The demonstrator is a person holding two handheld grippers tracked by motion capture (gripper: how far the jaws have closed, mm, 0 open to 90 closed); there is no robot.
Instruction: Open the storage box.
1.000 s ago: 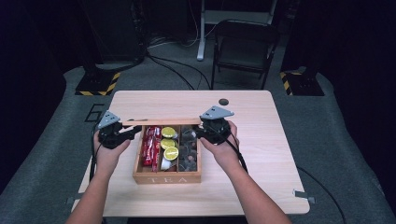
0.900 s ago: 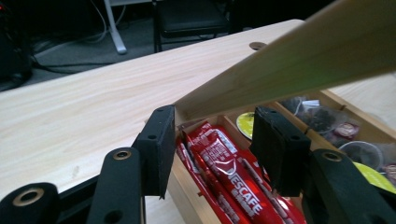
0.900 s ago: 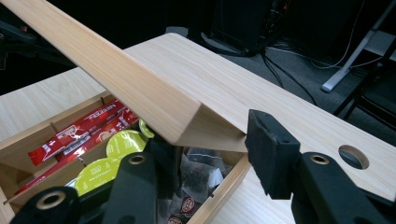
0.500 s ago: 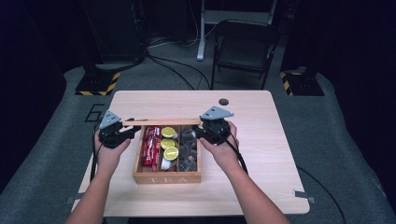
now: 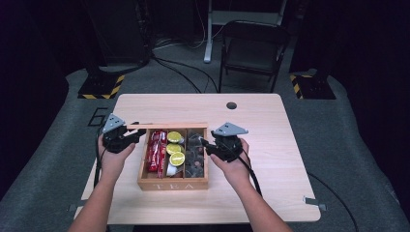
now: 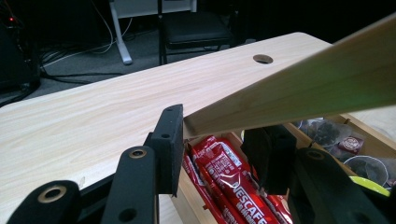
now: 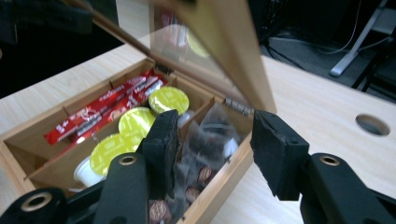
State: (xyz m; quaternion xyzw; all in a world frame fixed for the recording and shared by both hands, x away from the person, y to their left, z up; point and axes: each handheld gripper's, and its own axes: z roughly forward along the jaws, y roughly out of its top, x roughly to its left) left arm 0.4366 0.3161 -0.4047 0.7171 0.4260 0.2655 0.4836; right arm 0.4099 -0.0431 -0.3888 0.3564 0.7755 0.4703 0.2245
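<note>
On the light wooden desk [image 5: 270,183], a wooden box marked TEA [image 5: 173,184] sits near the front edge, left of centre, with bare desk surface to its right and behind it as far as the round cable hole [image 5: 231,105] near the rear edge. The box's lid [image 5: 167,126] is raised on hinges along the rear wall and reads as a thin strip in the high view. The left tool [image 5: 138,134] is at the left end of the lid; in the left gripper view [image 6: 219,149] the lid's wooden edge [image 6: 299,88] passes between its two jaws, meeting the left jaw, while contact with the right jaw cannot be confirmed, so whether it is clenched on the lid cannot be told. The right tool [image 5: 207,145] hovers at the box's right wall; in the right gripper view [image 7: 217,154] its jaws stand apart, released, straddling that wall with nothing between them gripped, and the lid [image 7: 219,56] leans above. The box has three lengthwise compartments. The left compartment holds red stick sachets [image 5: 157,151], at least two, exact count not discernible. The middle compartment holds three capsules with yellow-green tops [image 5: 174,148] plus one white capsule [image 5: 172,169] lying at the front. The right compartment holds dark wrapped tea bags [image 5: 196,153], count not discernible. A folding chair [image 5: 254,48] stands on the floor beyond the desk's rear edge.
</note>
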